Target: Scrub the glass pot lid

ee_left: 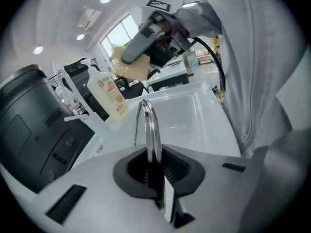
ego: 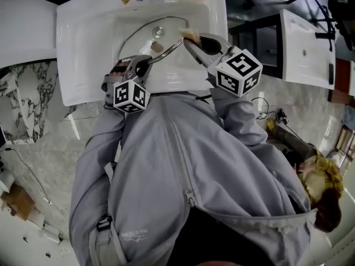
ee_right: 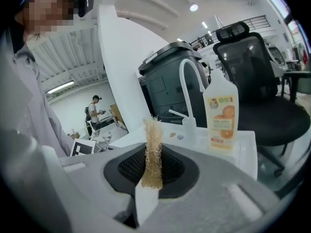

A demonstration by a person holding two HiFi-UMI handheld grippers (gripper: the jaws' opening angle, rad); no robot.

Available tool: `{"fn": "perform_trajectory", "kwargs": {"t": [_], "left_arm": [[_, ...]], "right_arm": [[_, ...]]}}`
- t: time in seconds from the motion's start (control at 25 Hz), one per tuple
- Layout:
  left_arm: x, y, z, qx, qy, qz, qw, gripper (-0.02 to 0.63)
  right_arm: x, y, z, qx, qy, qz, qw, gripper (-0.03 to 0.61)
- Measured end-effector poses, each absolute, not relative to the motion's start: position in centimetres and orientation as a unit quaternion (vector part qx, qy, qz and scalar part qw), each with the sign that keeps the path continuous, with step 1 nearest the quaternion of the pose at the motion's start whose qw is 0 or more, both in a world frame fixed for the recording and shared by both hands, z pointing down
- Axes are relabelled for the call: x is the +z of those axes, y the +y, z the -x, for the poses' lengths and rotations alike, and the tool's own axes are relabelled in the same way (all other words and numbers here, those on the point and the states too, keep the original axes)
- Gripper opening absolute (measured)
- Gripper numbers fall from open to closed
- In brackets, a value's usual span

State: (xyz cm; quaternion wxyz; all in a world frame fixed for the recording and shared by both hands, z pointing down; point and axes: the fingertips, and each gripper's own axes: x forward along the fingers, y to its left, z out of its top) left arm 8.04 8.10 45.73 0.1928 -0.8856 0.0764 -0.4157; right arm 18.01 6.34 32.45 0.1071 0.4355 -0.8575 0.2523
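The glass pot lid (ego: 143, 42) with a metal rim stands tilted over the white sink basin (ego: 100, 37). My left gripper (ego: 145, 64) is shut on its rim at the near edge. In the left gripper view the rim (ee_left: 151, 130) runs edge-on between the jaws of the left gripper (ee_left: 154, 165). My right gripper (ego: 195, 39) is shut on a tan loofah scrubber (ego: 190, 35), which it holds at the lid's far right edge. The scrubber (ee_right: 153, 149) stands upright in the right gripper (ee_right: 154, 166). The left gripper view also shows the scrubber (ee_left: 130, 68) above the lid.
An orange dish-soap bottle (ee_right: 221, 115) and a white faucet (ee_right: 188, 79) stand at the sink's back edge, with a dark bin (ee_right: 163, 79) and an office chair (ee_right: 257, 81) behind. A person (ee_right: 95, 111) stands far off. The drain (ego: 159, 31) lies under the lid.
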Motion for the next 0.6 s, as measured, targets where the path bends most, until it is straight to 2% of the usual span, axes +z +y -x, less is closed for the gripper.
{"fn": "perform_trajectory", "kwargs": {"t": [0.4,0.6], "left_arm": [[36.9,4.8,-6.6,-0.258,0.244,0.935,-0.018,0.018],[34.3,3.7,-2.8,-0.192,0.309,0.928,-0.081,0.017]], "right_arm": [[30.4,5.3,-16.0,0.209,-0.889,-0.394,0.107,0.046],[29.9,4.4,-13.2,0.195,-0.905,-0.362,0.113,0.047]]}}
